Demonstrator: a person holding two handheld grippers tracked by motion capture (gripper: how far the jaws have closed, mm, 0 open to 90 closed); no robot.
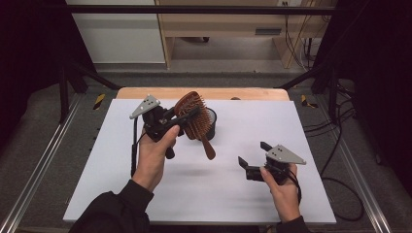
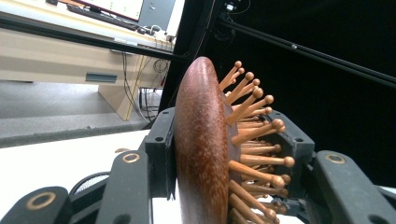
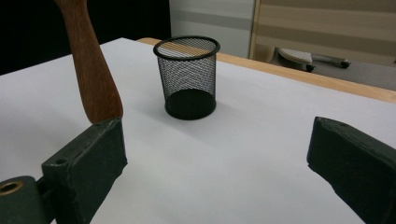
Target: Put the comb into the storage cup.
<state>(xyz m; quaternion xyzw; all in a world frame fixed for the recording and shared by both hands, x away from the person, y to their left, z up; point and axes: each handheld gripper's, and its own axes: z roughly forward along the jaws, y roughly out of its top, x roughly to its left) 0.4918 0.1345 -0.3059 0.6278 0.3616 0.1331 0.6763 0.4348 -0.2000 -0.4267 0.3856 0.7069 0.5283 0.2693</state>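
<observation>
Wooden hairbrush [image 1: 195, 118] is held up above the white table [image 1: 204, 189], just in front of the black mesh cup [image 3: 187, 77]; its long axis is tilted, the head up and the handle pointed down toward the person. The brush head is clamped between the jaws of the left gripper [image 1: 182, 118], back against one jaw and bristles against the other. The right gripper [image 1: 252, 154] is seen wide open and empty, well apart from the cup.

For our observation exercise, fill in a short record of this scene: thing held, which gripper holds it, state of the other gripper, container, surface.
thing held: wooden hairbrush, handle hanging down, lifted off the table
holder: left gripper, shut on the brush head
other gripper: right gripper, open, nothing between its fingers
container: black mesh cup, upright, looks empty
surface: white table
</observation>
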